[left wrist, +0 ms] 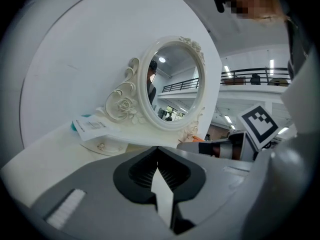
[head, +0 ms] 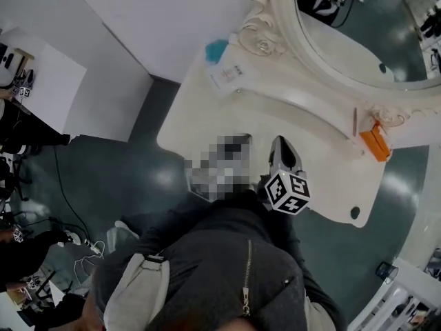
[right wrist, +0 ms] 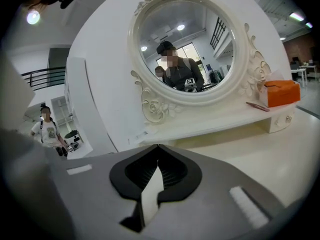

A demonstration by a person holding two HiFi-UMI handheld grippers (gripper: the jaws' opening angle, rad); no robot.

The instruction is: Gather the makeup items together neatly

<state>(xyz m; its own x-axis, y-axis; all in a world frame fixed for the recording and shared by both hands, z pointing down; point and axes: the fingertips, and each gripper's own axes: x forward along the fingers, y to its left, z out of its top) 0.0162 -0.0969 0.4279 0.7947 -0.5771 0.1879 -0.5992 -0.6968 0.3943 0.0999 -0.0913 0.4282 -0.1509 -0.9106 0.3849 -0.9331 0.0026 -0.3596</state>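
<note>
A white vanity table (head: 207,126) carries an oval mirror (head: 358,33) on a raised shelf. At the shelf's left end lies a flat white box (head: 227,74) beside a teal item (head: 216,49); the box (left wrist: 92,126) also shows in the left gripper view. At the right end sits an orange box (head: 375,143) (right wrist: 282,92) with a thin pink stick (head: 355,121) (right wrist: 257,106) next to it. My right gripper (head: 281,143) (right wrist: 158,146) hovers over the tabletop's front, shut and empty. My left gripper (left wrist: 158,148) is also shut and empty; a blurred patch covers it in the head view.
Small drawers with knobs (left wrist: 101,146) (right wrist: 288,118) sit under the shelf ends. A round hole (head: 355,213) marks the table's right front corner. A white wall panel (head: 138,19) stands behind. A person (right wrist: 47,126) stands far off to the left; cables (head: 65,205) lie on the dark floor.
</note>
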